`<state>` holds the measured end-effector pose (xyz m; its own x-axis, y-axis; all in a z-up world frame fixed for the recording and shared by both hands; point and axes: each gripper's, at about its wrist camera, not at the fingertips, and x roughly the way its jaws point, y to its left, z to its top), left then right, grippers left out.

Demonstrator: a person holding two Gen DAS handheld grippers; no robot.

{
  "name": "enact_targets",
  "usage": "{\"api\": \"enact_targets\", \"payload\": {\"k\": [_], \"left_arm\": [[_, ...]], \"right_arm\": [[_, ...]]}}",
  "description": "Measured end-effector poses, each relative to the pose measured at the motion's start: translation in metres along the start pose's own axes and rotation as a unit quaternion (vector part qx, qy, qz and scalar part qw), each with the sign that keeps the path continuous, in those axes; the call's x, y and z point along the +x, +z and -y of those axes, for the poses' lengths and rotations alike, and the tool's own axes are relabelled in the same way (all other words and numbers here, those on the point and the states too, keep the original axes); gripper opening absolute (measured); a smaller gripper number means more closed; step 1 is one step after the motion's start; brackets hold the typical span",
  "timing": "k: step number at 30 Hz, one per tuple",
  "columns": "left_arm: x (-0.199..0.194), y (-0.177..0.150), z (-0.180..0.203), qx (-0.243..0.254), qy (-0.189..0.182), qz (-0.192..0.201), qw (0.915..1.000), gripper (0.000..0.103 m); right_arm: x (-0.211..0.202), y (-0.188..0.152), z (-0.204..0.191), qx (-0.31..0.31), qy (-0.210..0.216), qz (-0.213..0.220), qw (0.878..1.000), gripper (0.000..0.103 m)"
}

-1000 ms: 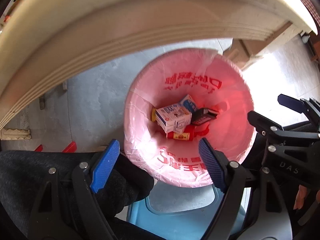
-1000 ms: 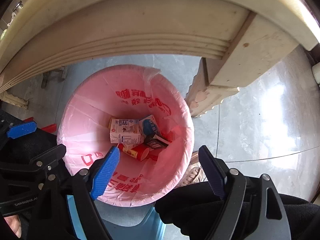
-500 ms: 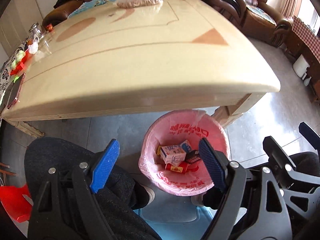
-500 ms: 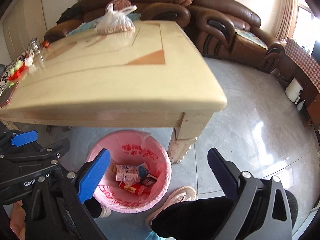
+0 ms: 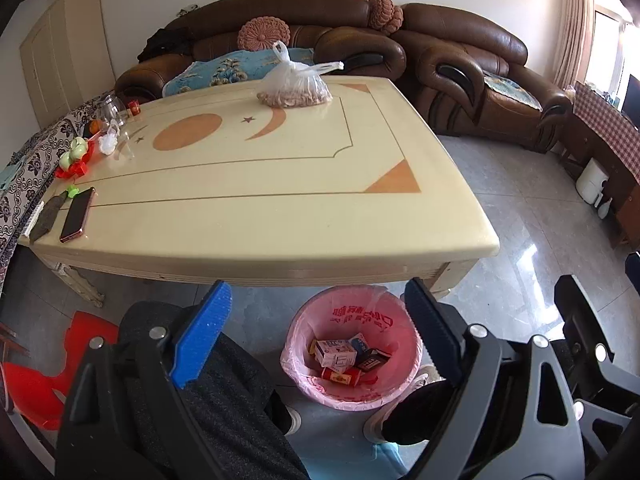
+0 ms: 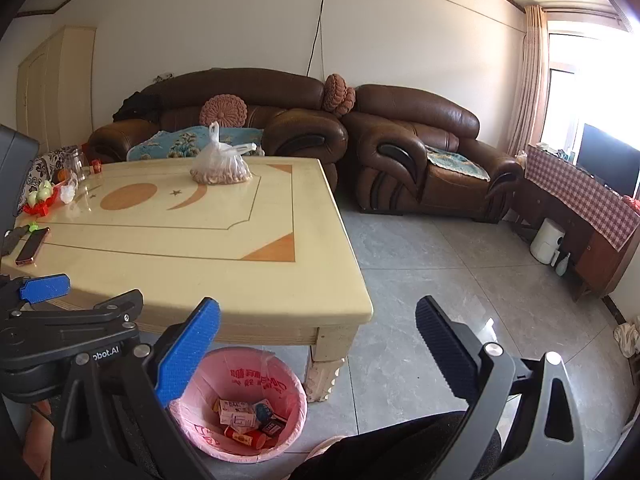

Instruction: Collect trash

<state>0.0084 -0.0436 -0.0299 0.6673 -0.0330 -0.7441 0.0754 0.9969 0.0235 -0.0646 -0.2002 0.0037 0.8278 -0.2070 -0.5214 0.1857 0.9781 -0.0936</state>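
Note:
A bin with a pink liner [image 5: 360, 314] stands on the floor under the near edge of the cream table [image 5: 260, 184]. Small cartons and a red packet [image 5: 336, 354] lie in its bottom, also seen in the right wrist view as cartons [image 6: 238, 410] inside the bin [image 6: 248, 372]. My left gripper [image 5: 318, 286] hangs high above the bin, its jaws opening with nothing between them. My right gripper [image 6: 318, 302] is open wide and empty, above and to the right of the bin, level with the table's corner.
On the table lie a clear plastic bag of nuts [image 5: 296, 90], a phone [image 5: 77, 214], a glass jar and red and green items at the left end. Brown sofas [image 6: 416, 152] stand behind. A red stool [image 5: 36, 384] and the person's dark-trousered legs [image 5: 224, 384] flank the bin.
Both grippers have risen from just over the bin's mouth to above the table's height and tilted up toward the room. The right jaws have spread wider.

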Motion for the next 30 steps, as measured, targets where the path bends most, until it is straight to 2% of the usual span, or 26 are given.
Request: {"api": "enact_targets", "payload": {"k": [13, 20, 30], "left_arm": [[-0.081, 0.009, 0.001, -0.007, 0.046, 0.101, 0.9938, 0.095], [-0.103, 0.009, 0.0, -0.012, 0.029, 0.115, 0.9929, 0.097], [-0.116, 0.007, 0.005, -0.007, 0.041, 0.126, 0.9912, 0.097]], "right_arm": [[-0.066, 0.022, 0.012, 0.024, 0.006, 0.062, 0.998, 0.096], [-0.09, 0.025, 0.019, 0.032, -0.002, 0.075, 0.997, 0.096], [-0.105, 0.026, 0.022, 0.037, -0.004, 0.087, 0.996, 0.096]]}}
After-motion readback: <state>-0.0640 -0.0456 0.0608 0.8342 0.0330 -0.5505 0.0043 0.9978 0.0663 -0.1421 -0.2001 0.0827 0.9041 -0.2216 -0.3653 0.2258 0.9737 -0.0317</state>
